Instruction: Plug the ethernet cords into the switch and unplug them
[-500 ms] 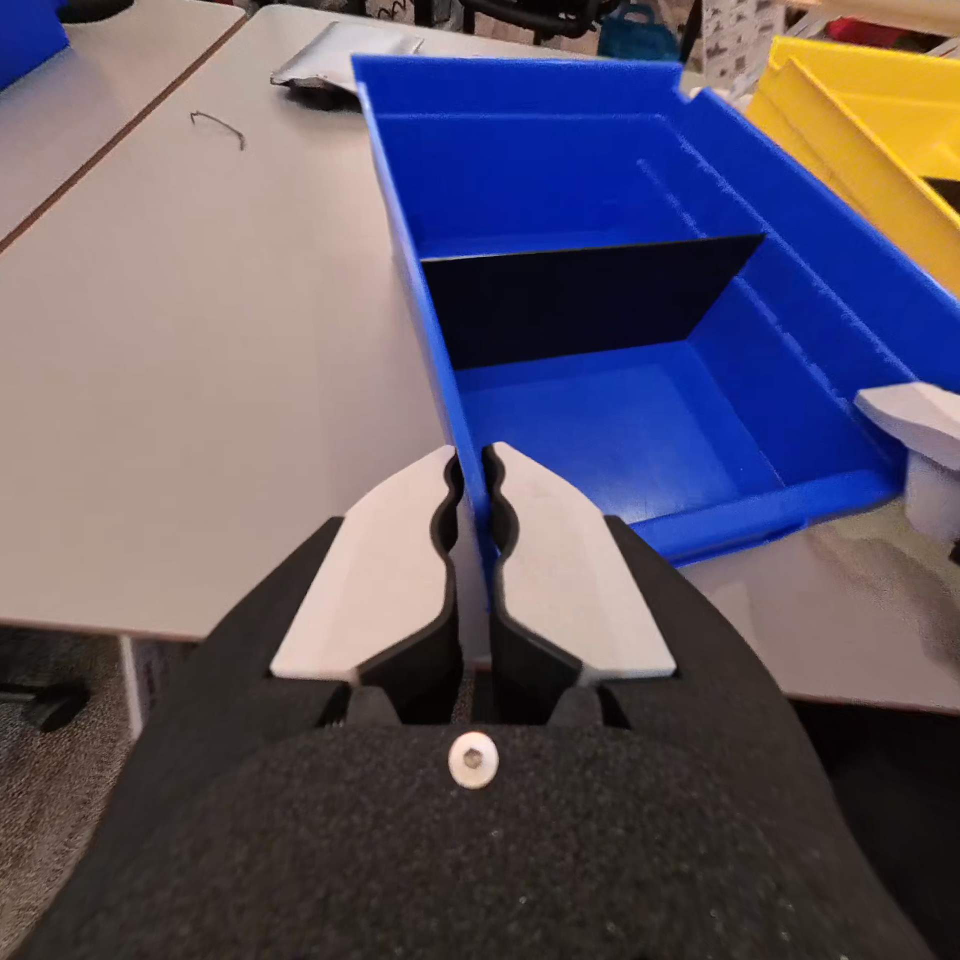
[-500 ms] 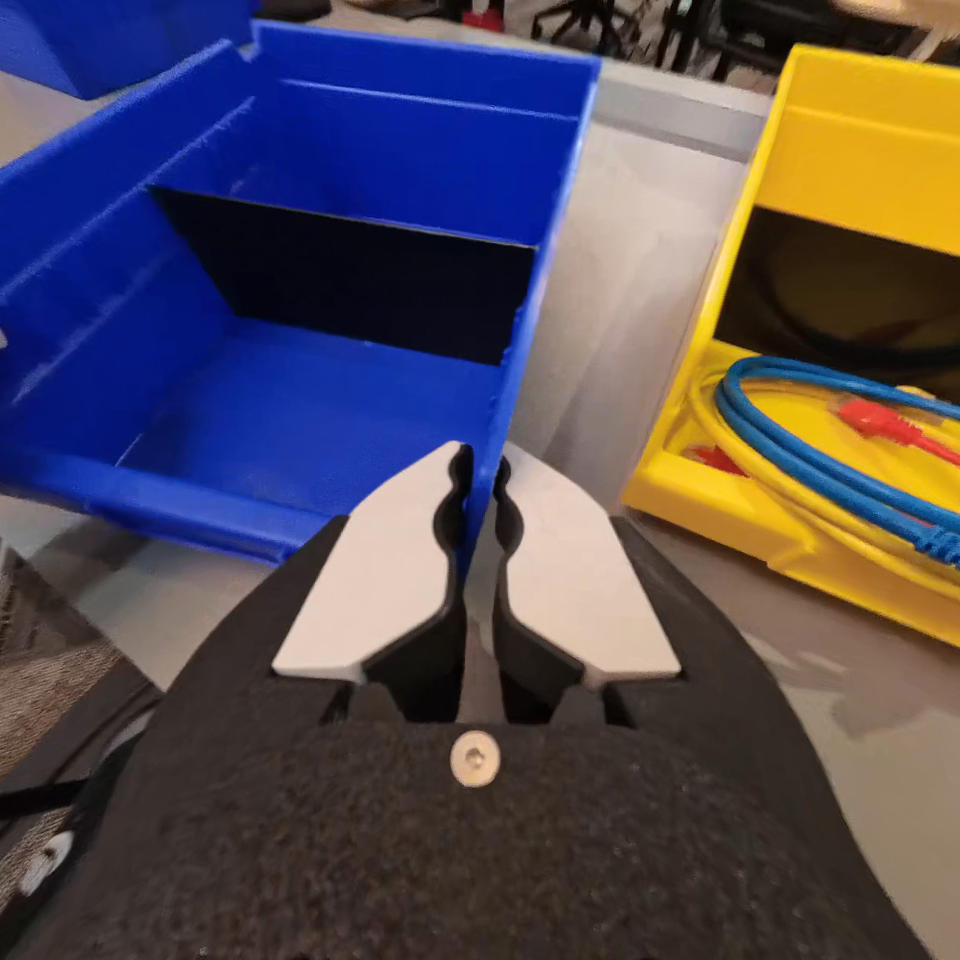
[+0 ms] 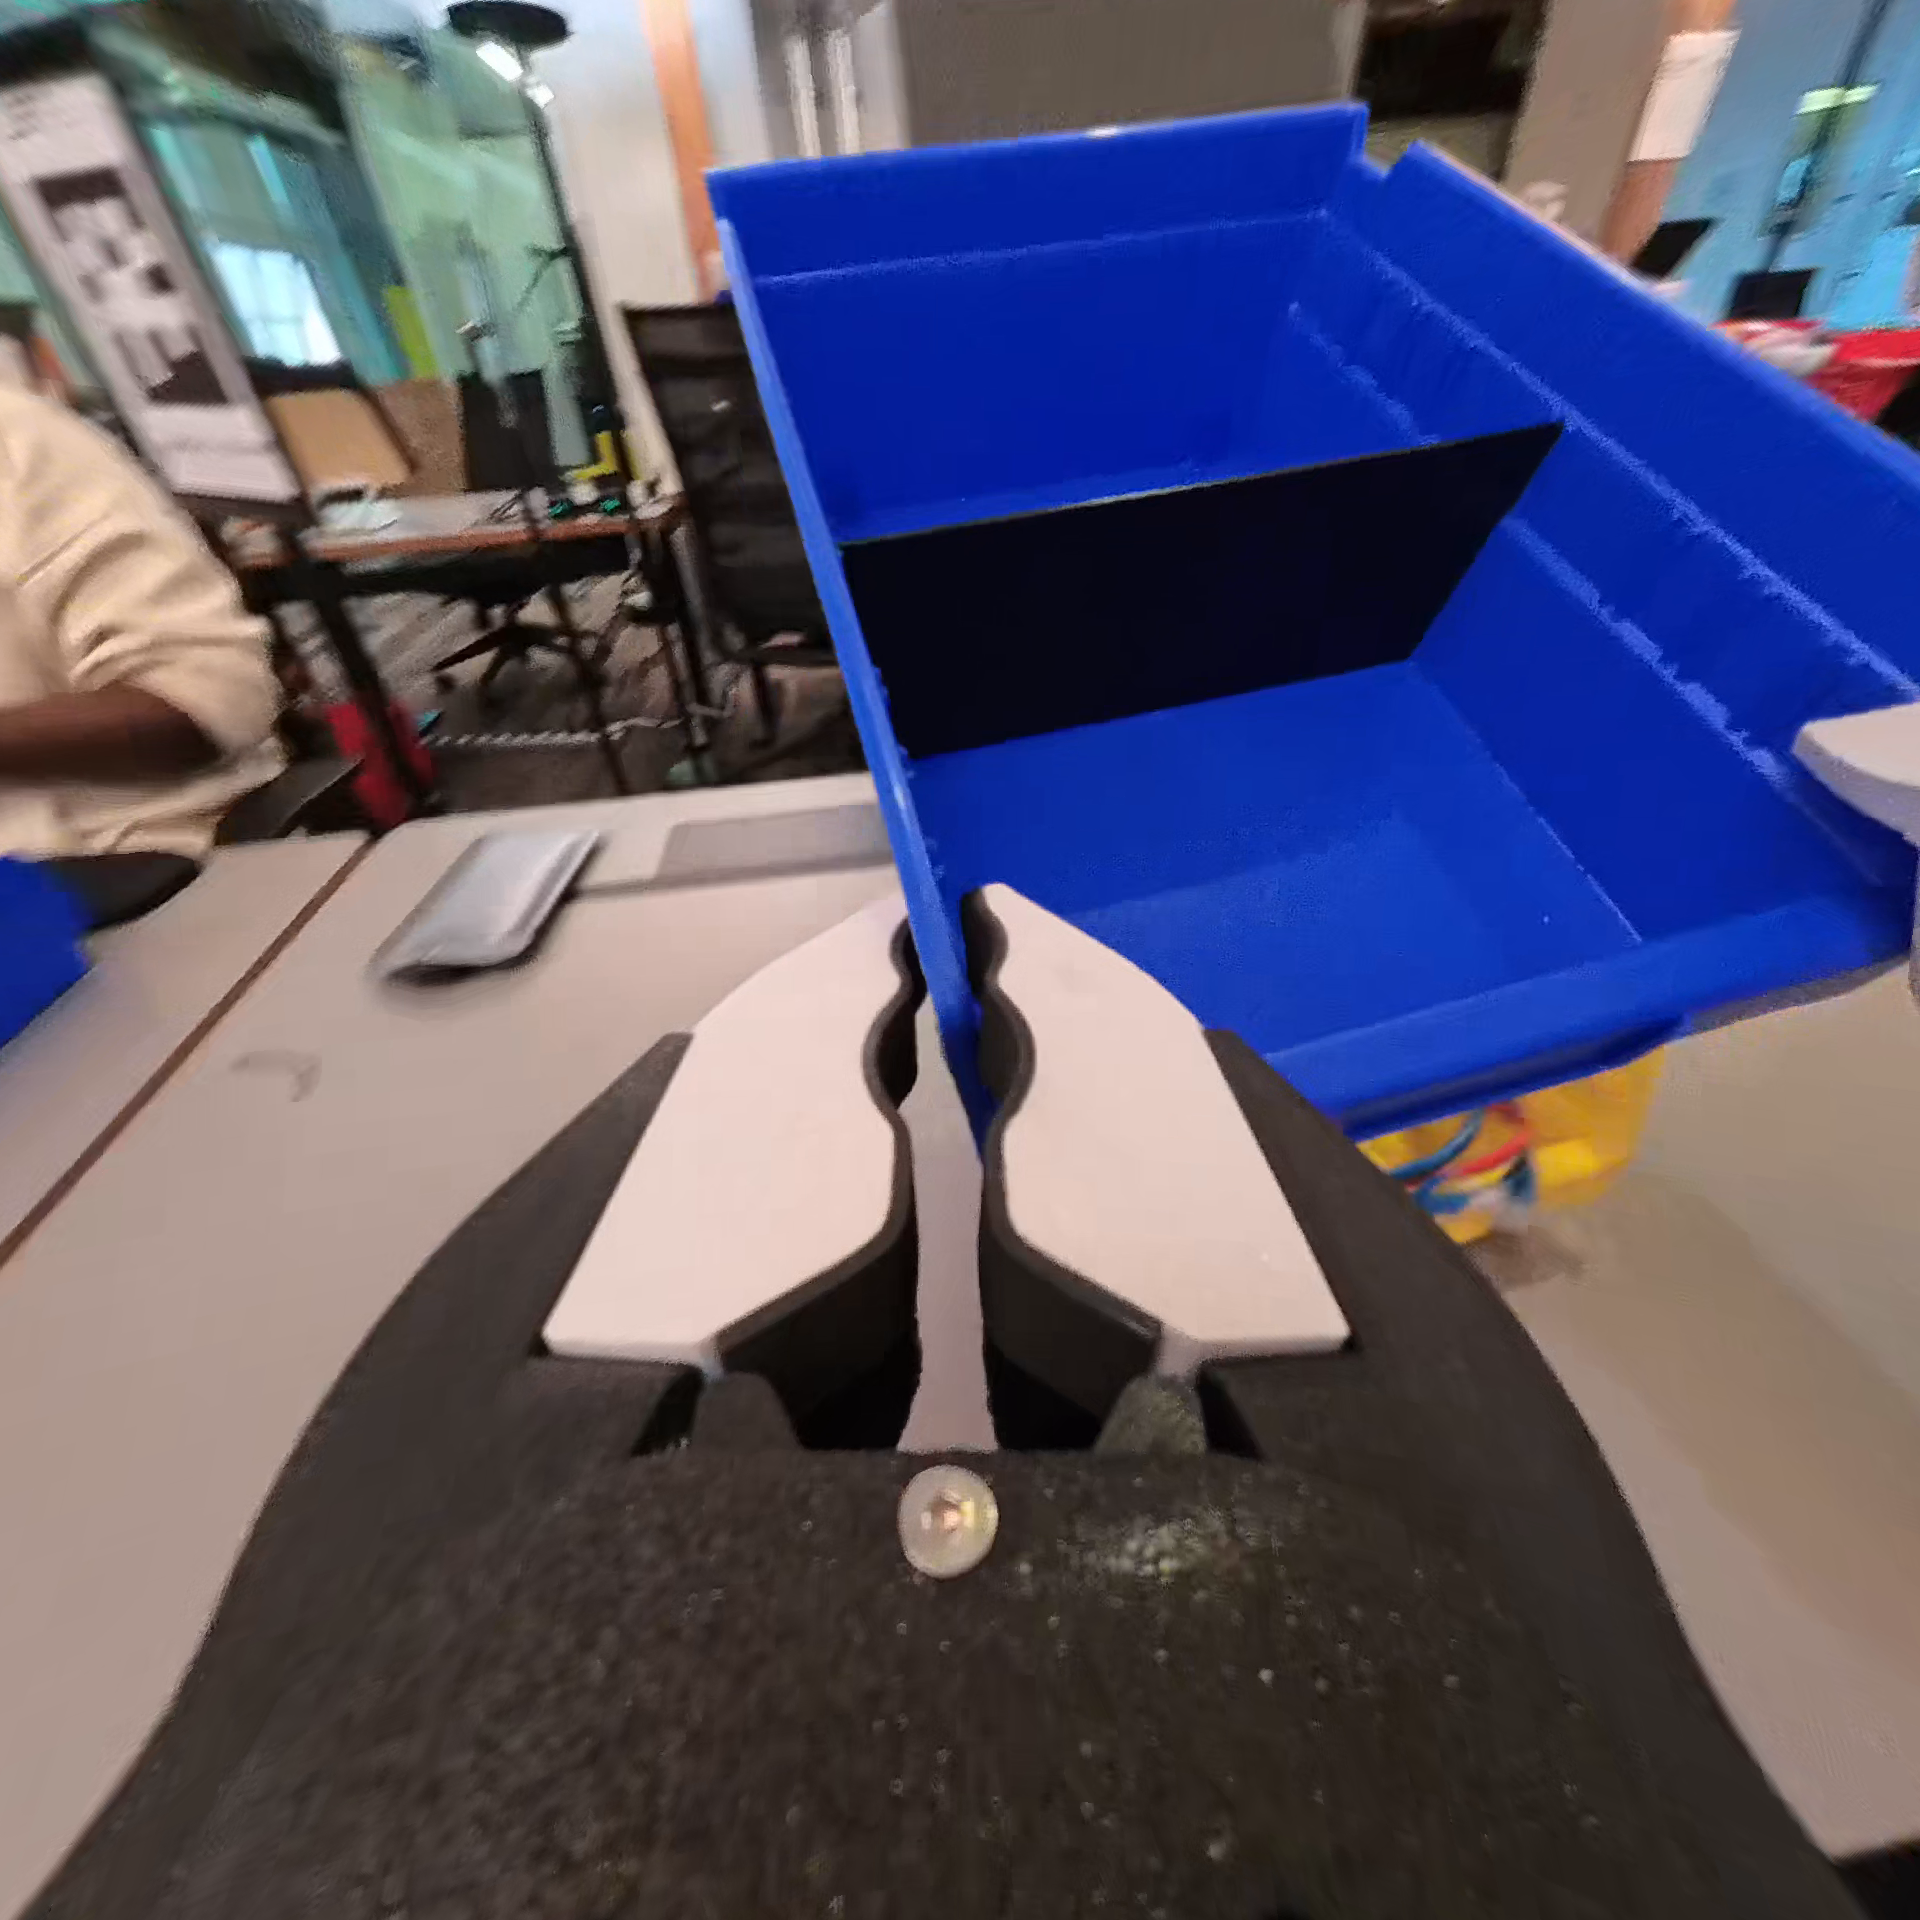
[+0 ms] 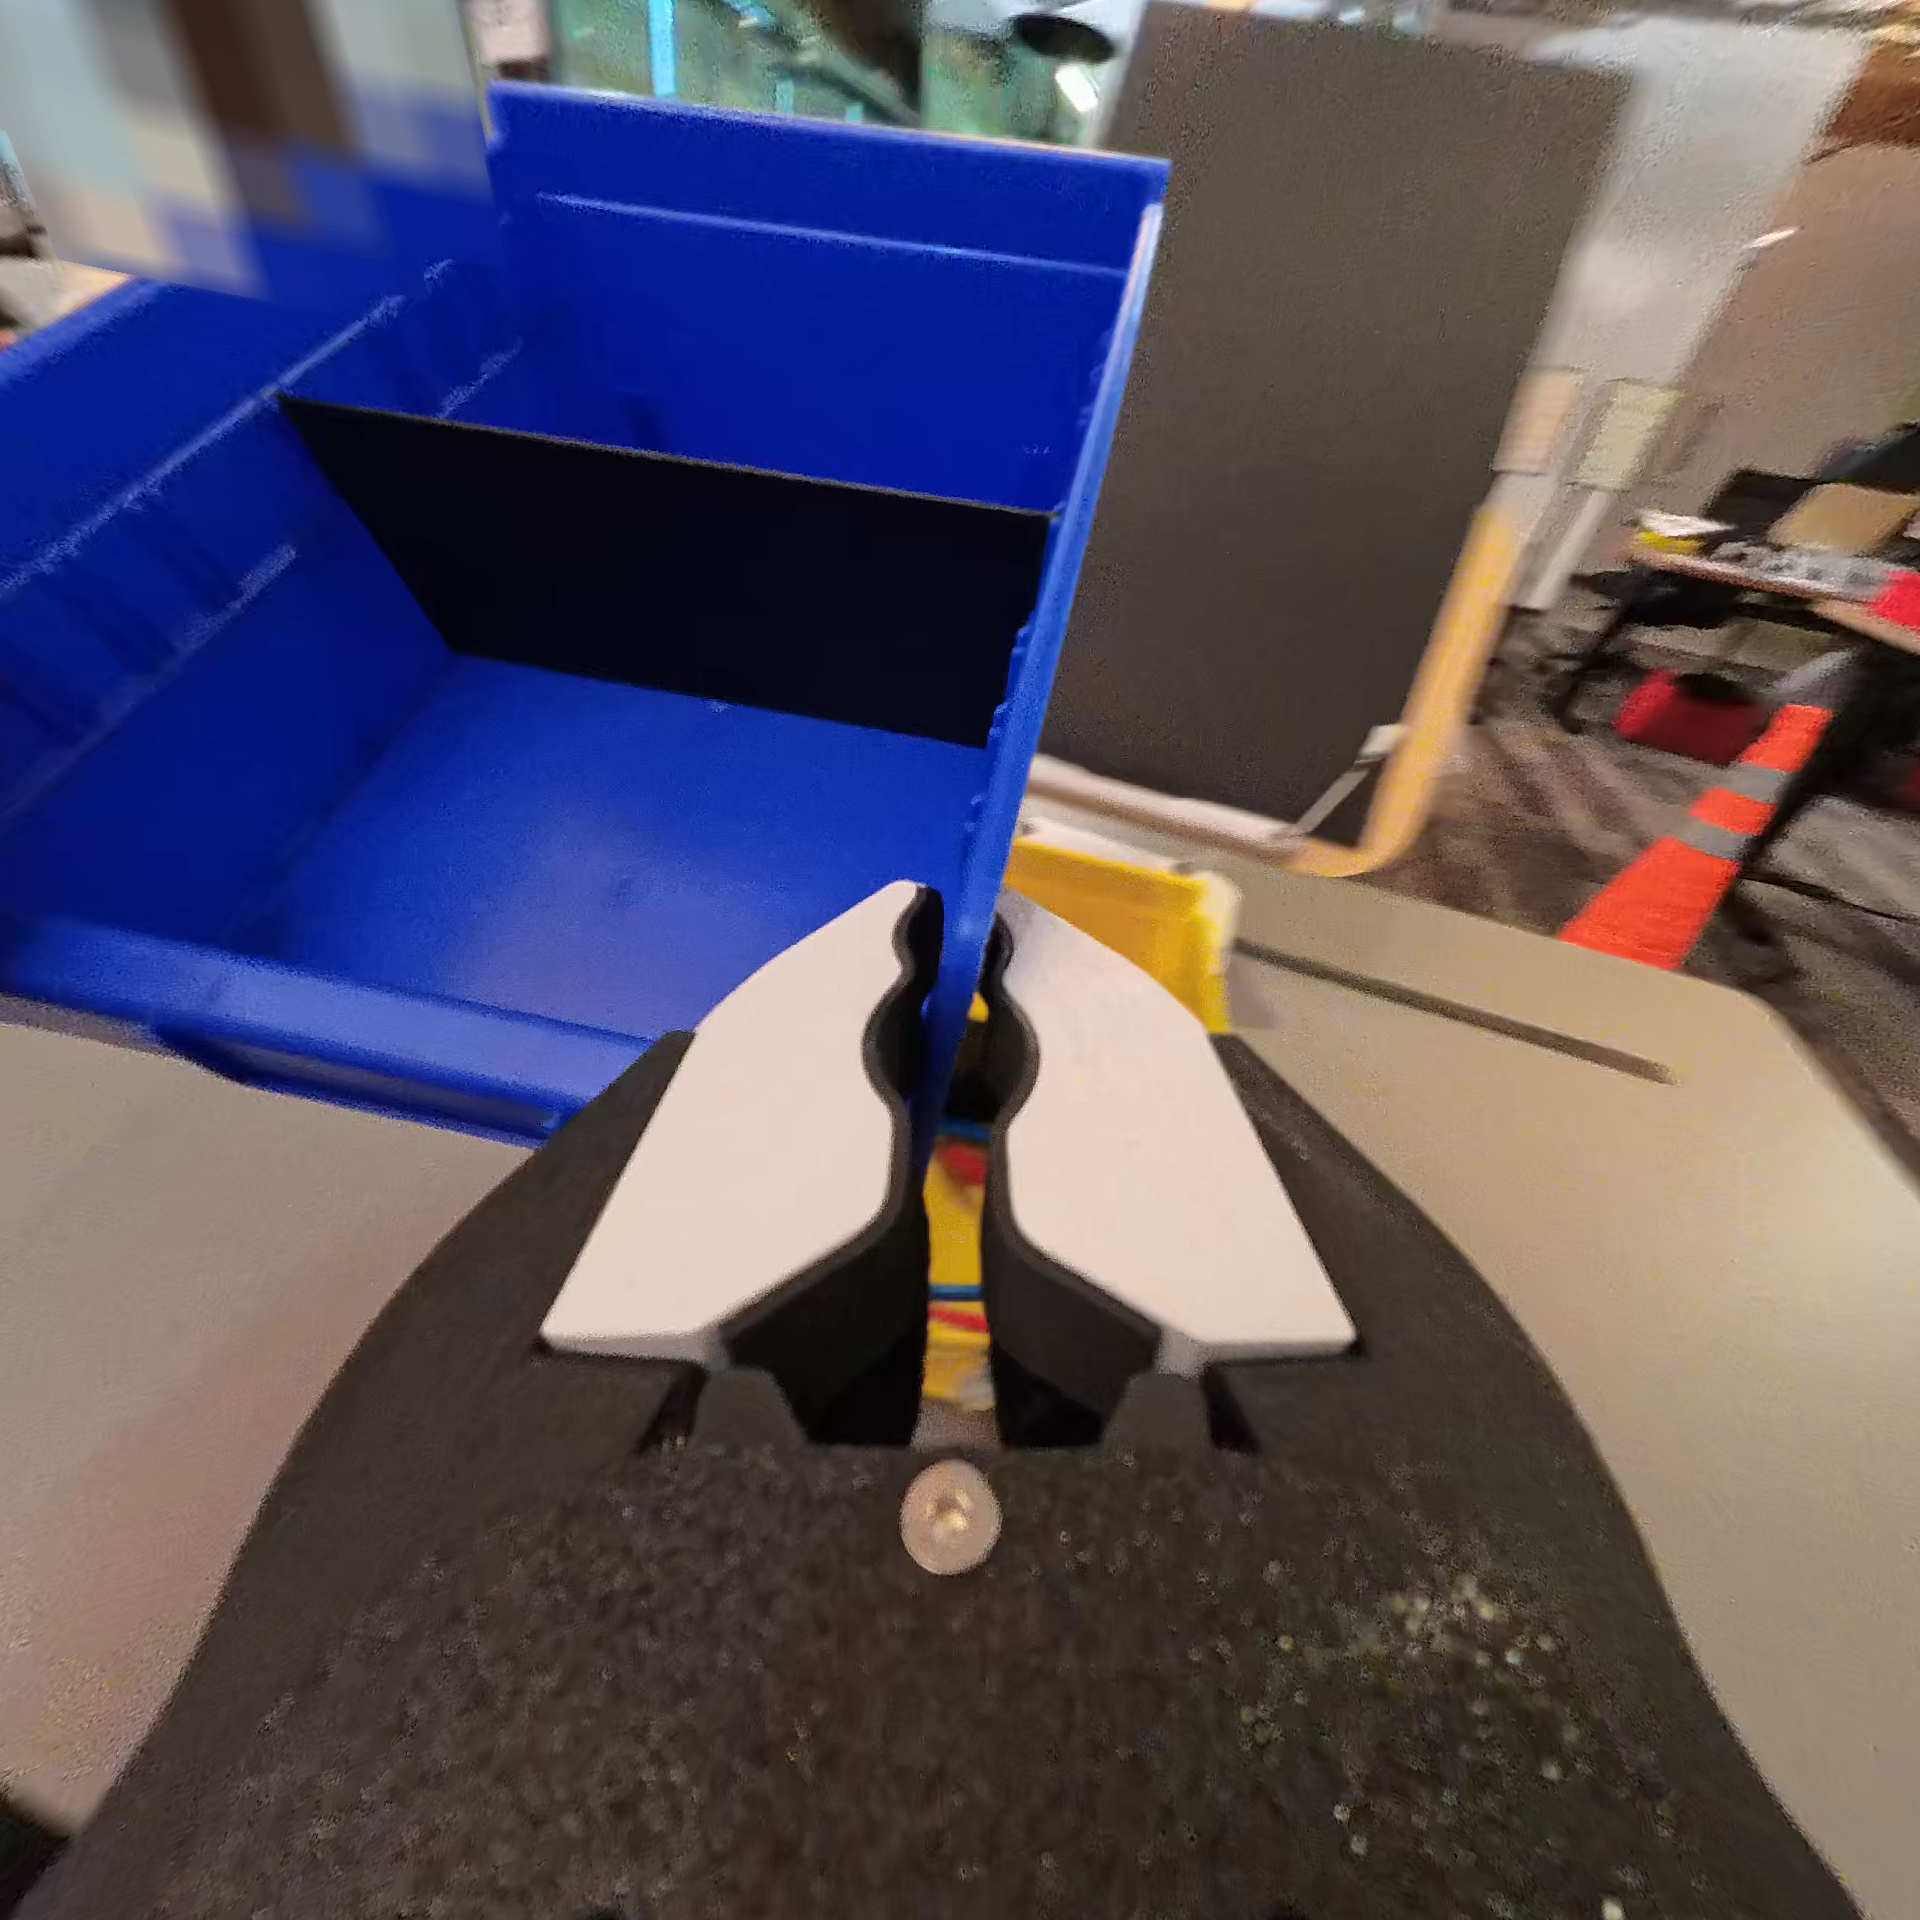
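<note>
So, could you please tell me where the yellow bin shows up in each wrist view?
Left wrist view: the yellow bin peeks out lower right, under the lifted blue bin's front lip.
Right wrist view: the yellow bin sits centre, just right of the blue bin's gripped wall, also visible between the fingers.
Shared landmark: the black divider across the blue bin.

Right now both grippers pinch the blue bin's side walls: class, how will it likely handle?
The blue bin looks stiff: its thin walls stay straight where the left gripper and right gripper clamp them. Probably light, since both compartments beside the black divider show empty. Smooth plastic may slip, so it could tip.
</note>
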`<action>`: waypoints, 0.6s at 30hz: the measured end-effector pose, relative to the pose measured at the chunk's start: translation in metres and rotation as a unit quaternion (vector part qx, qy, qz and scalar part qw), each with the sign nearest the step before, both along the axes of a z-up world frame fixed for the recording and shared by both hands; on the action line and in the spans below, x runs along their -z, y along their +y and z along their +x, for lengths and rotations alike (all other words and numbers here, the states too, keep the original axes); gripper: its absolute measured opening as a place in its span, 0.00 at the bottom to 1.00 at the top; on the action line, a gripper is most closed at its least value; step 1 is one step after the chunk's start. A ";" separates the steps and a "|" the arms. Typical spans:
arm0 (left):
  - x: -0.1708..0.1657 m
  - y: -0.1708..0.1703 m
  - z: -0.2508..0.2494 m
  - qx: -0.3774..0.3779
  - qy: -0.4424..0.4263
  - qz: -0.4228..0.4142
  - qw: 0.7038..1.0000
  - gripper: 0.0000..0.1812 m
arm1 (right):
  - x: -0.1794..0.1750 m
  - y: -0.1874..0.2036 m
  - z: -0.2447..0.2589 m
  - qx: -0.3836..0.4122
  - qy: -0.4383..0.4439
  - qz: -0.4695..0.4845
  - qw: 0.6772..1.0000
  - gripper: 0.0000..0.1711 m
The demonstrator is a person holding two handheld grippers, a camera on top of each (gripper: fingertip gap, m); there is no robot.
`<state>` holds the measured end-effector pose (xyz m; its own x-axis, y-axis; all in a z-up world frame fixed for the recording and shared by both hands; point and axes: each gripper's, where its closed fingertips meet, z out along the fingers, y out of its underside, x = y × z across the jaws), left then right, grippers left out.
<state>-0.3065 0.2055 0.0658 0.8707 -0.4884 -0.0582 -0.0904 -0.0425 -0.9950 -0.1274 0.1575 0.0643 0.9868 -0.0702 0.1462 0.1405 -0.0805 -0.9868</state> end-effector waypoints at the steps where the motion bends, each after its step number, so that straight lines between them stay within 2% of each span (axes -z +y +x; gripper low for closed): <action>1: -0.008 0.003 0.031 0.017 0.004 0.006 1.000 0.03 | -0.012 -0.004 0.029 0.022 0.003 0.007 1.000 0.03; 3: -0.018 0.010 0.096 0.043 0.017 0.017 0.999 0.03 | -0.024 -0.011 0.092 0.068 0.008 0.003 0.998 0.03; 6: -0.013 0.020 0.200 0.066 0.027 0.009 0.997 0.02 | -0.010 -0.021 0.188 0.136 0.034 -0.031 0.990 0.03; 8: 0.007 0.018 0.267 0.088 0.039 -0.013 0.995 0.02 | 0.016 -0.030 0.252 0.171 0.057 -0.065 0.981 0.03; 11: 0.053 0.000 0.348 0.106 0.061 -0.048 0.991 0.02 | 0.068 -0.049 0.332 0.184 0.100 -0.110 0.972 0.03; 14: 0.106 -0.022 0.396 0.115 0.095 -0.067 0.987 0.03 | 0.114 -0.067 0.384 0.184 0.137 -0.125 0.965 0.02; 18: 0.150 -0.035 0.415 0.117 0.098 -0.086 0.985 0.04 | 0.159 -0.073 0.407 0.159 0.151 -0.142 0.965 0.02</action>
<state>0.1081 0.1702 -0.0839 0.7128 -0.6921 -0.1133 -0.3074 -0.1631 -0.9375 0.2797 0.0846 -0.0944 0.9224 -0.3765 -0.0860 -0.2260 -0.3456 -0.9108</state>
